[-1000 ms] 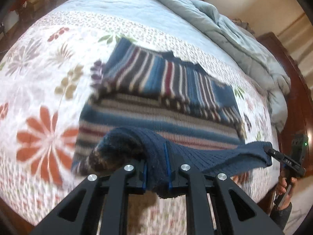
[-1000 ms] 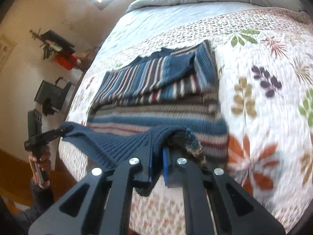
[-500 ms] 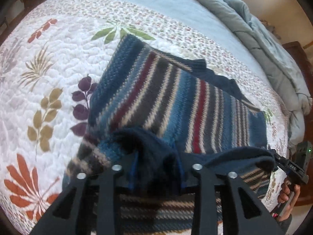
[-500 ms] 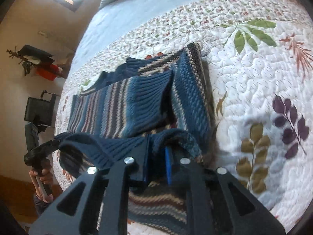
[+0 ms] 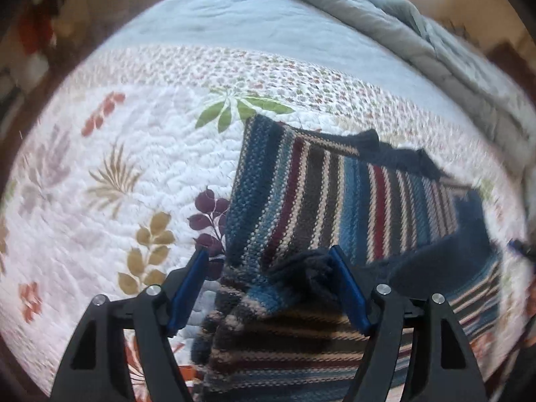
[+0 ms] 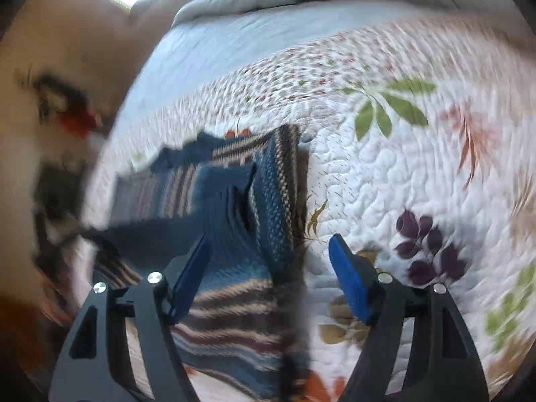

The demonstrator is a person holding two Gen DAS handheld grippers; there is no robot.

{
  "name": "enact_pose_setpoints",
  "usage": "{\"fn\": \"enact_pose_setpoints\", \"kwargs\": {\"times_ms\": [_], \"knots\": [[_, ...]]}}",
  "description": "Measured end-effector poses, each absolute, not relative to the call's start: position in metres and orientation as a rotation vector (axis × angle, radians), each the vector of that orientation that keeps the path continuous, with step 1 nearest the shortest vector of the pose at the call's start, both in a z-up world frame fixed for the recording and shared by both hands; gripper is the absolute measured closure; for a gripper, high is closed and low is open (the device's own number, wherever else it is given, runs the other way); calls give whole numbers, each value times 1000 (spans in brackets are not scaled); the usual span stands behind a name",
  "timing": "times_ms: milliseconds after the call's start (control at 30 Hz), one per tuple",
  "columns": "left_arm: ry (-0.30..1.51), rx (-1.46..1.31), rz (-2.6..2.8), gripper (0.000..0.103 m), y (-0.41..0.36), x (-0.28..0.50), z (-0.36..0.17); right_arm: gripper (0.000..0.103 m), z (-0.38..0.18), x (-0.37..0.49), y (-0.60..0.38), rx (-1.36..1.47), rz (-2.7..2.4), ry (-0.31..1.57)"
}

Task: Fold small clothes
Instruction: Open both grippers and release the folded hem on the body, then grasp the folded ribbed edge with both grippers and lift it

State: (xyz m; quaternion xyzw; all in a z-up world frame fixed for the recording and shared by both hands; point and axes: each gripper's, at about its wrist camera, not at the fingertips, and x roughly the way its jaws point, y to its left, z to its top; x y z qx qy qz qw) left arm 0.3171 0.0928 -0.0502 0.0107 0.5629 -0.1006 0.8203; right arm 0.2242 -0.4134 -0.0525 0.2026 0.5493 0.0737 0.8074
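Two grippers: left gripper (image 5: 268, 289) and right gripper (image 6: 269, 273), both with jaws spread wide and blue pads bare, neither clamping cloth.
Garment: striped knit sweater (image 5: 335, 201), lying on the floral quilt (image 5: 117, 167) toward the bed's near edge, already doubled into a layered rectangle.
Hem band: navy ribbed hem (image 5: 308, 268), bunched in a loose hump between the left gripper's pads, apparently just let go; it touches the right-hand pad or lies just beside it, which of the two cannot be told.
Long axis: the folded sweater runs crosswise in front of the jaws, from the left gripper's side across to the right gripper's side; its stripes run away from the near edge on the top layer.
Relation to jaws: in the left wrist view the sweater's left end sits directly ahead of the jaws; in the right wrist view its right end (image 6: 278, 181) lies between and left of the pads, bare quilt (image 6: 402, 184) to the right.
Nearer hand: each gripper is at its own end, about equally close.
Backdrop: grey duvet (image 5: 418, 43) heaped along the far edge.
Judgement: fold laid; smoothing or a further fold likely comes next.
Blur: right wrist view is smeared.
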Motion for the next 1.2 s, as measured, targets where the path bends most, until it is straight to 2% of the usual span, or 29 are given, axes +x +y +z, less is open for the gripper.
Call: {"fn": "enact_pose_setpoints", "kwargs": {"times_ms": [167,467,633,767,933,1000,1200], "knots": [[1134,146,-193,27,76,311,-50,35,-57,233,-375,317,263,1196],[1029,128,-315,27,93,312,-29,37,-81,263,-343,234,327,1266],[1029,200,-351,27,77,316,-42,44,-96,267,-339,236,323,1287],[992,228,-337,27,61,320,-47,44,-98,264,-337,212,317,1273],[868,96,-361,27,76,311,-10,44,-95,262,-336,207,323,1255],[899,92,-389,26,79,313,-5,44,-95,263,-337,210,322,1256],[1093,355,-311,24,56,315,-50,44,-91,264,-333,205,306,1283]]}}
